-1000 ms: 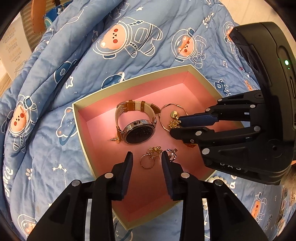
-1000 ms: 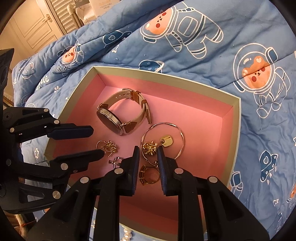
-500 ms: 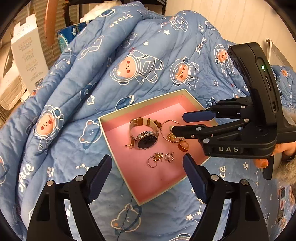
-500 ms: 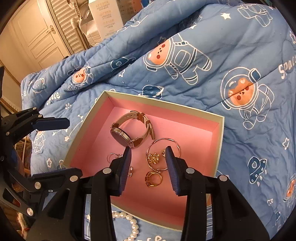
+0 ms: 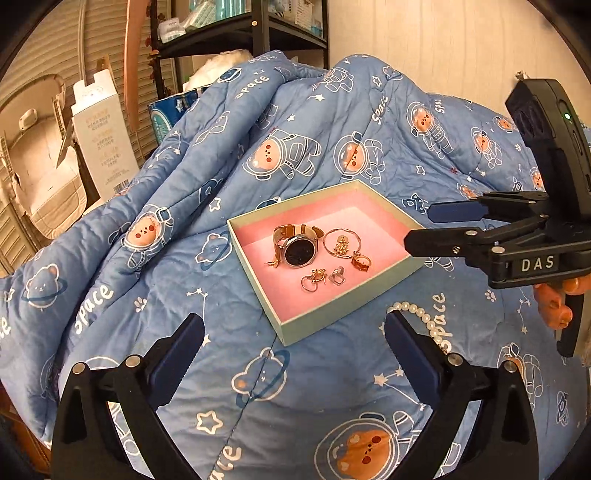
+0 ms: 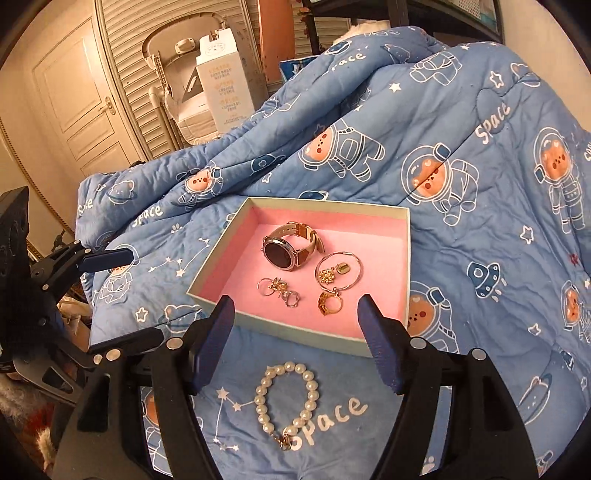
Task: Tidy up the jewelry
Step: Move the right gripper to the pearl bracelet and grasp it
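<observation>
A box (image 5: 343,310) (image 6: 280,332) with a pale green rim and pink lining lies on the blue quilt. In it are a watch (image 5: 299,251) (image 6: 282,253), a bangle with charms (image 5: 341,243) (image 6: 327,275), a gold ring (image 5: 360,263) (image 6: 330,302) and hoop earrings (image 5: 314,278) (image 6: 273,286). A pearl bracelet (image 6: 291,366) (image 5: 424,317) rests on the quilt in front of the box. My left gripper (image 5: 293,332) (image 6: 142,295) hovers before the box, its jaws opening with nothing between them. My right gripper (image 6: 295,310) (image 5: 421,229) hangs over the bracelet, its empty jaws also opening.
The quilt (image 6: 461,110) rises in folds behind the box. A white carton (image 5: 105,136) (image 6: 225,85) and a dark shelf unit (image 5: 251,29) stand beyond it, a panelled door (image 6: 74,103) at far left. A hand (image 5: 554,299) holds the right gripper.
Both grippers have drawn back and up out of the box and their jaws have spread wide from nearly shut. The pearl bracelet has come into view.
</observation>
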